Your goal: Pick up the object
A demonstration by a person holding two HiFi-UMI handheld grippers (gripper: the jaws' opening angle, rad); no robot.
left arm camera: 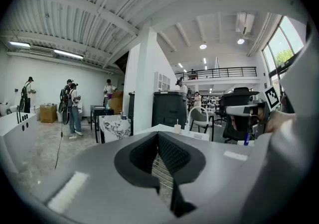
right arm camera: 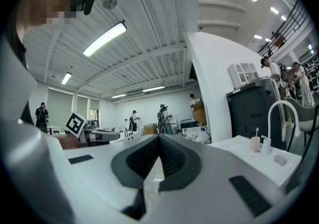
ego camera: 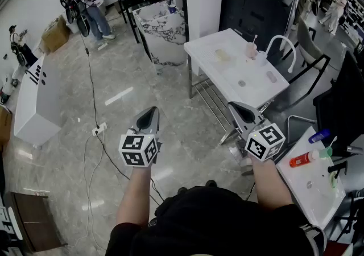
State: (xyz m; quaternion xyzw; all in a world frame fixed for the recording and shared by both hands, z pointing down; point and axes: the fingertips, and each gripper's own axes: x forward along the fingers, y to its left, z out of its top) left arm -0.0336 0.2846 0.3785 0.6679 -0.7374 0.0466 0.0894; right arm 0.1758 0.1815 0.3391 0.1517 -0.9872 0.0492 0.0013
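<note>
Both grippers are held in the air over the marble floor, away from any table. My left gripper is shut, with nothing between its jaws, which also meet tip to tip in the left gripper view. My right gripper is likewise shut and empty, as the right gripper view shows. Ahead of the right gripper stands a white table with a curved white faucet, a pink cup and a pale bar. A red bottle lies on a second white table at my right.
A blue bottle and green items lie by the red bottle. Black chairs stand at the right, a black cabinet behind the table, a marble-patterned block further back. A cable runs across the floor. People stand at the far left.
</note>
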